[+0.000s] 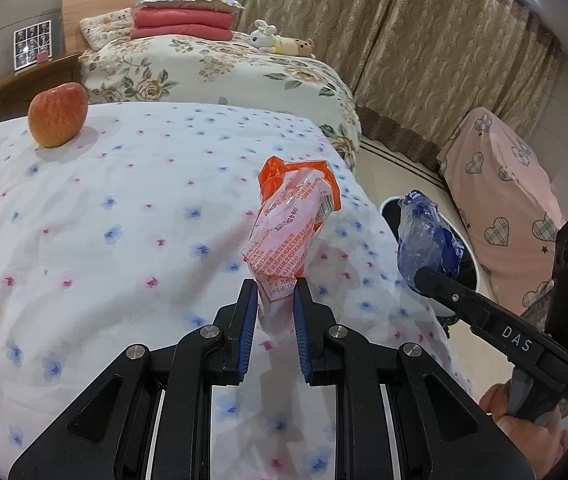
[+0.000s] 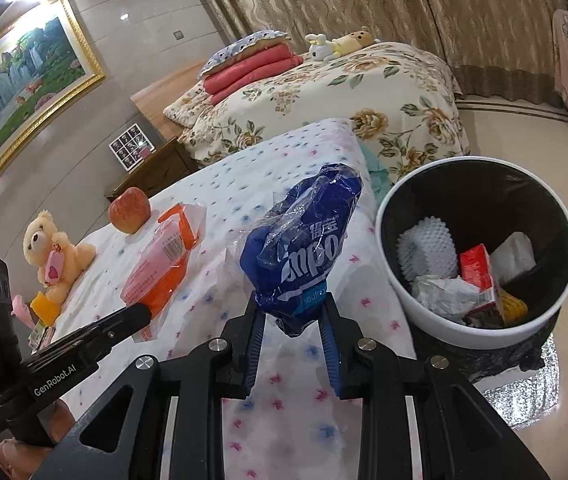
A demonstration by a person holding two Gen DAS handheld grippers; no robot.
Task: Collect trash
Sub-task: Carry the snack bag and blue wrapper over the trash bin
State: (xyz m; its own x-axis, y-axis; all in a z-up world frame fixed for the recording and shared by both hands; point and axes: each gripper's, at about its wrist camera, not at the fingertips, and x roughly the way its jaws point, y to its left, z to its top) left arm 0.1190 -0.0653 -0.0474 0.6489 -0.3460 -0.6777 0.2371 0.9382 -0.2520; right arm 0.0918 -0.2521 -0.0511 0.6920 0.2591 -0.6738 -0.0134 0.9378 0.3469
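Note:
My left gripper (image 1: 275,286) is shut on an orange and pink plastic wrapper (image 1: 289,224) and holds it just above the flowered sheet near the bed's right edge; the wrapper also shows in the right wrist view (image 2: 160,268). My right gripper (image 2: 292,300) is shut on a crumpled blue plastic wrapper (image 2: 299,248), raised over the bed edge, left of the trash bin (image 2: 387,248). In the left wrist view the blue wrapper (image 1: 427,236) hangs in front of the bin (image 1: 387,206). The bin is white outside, black inside, and holds several pieces of trash.
A red apple (image 1: 58,114) sits on the sheet at far left, also in the right wrist view (image 2: 129,210). A teddy bear (image 2: 50,252) lies beside it. A second bed (image 1: 220,68) with pillows stands behind. A pink heart-patterned cover (image 1: 499,208) stands right of the bin.

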